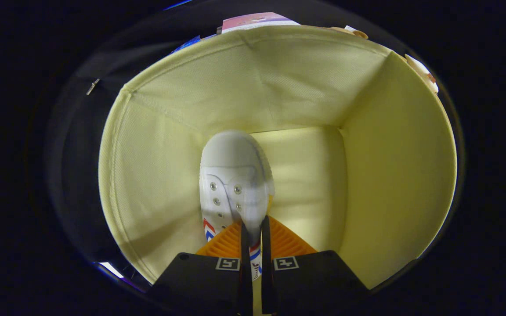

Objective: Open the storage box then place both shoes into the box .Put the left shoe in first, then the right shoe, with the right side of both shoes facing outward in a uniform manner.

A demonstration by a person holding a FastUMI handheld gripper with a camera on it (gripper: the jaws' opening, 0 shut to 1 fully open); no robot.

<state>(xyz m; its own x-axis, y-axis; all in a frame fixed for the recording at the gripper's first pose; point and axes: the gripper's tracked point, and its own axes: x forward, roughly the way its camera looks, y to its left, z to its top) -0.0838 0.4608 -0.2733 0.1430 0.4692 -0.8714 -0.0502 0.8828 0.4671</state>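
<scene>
The gripper [253,237] reached down into a pale yellow fabric storage box [380,175], whose lid was already off and whose soft woven walls rose around the camera on every side. Between the two fingers hung a white canvas lace-up shoe [233,184] with metal eyelets and red and blue chevron stripes on its side; the jaws were drawn close together and pinched a thin part of the shoe's upper near its opening, both fingers pressing on the material. The shoe pointed away from the fingers, toe first, toward the floor of the box, and its rounded rubber toe cap lay close to the seam where the back wall met the bottom. It sat toward the left half of the box floor, with a bare stretch of yellow lining to its right. Whether the toe already touched the bottom could not be told, since the shoe was slightly blurred. The box's folded rim curved across the far side, with a crease running down the back wall. Beyond that rim, a pink and white flat object [257,19] showed against the dark surroundings, and a small pale item [422,70] sat just outside the right corner of the rim.
</scene>
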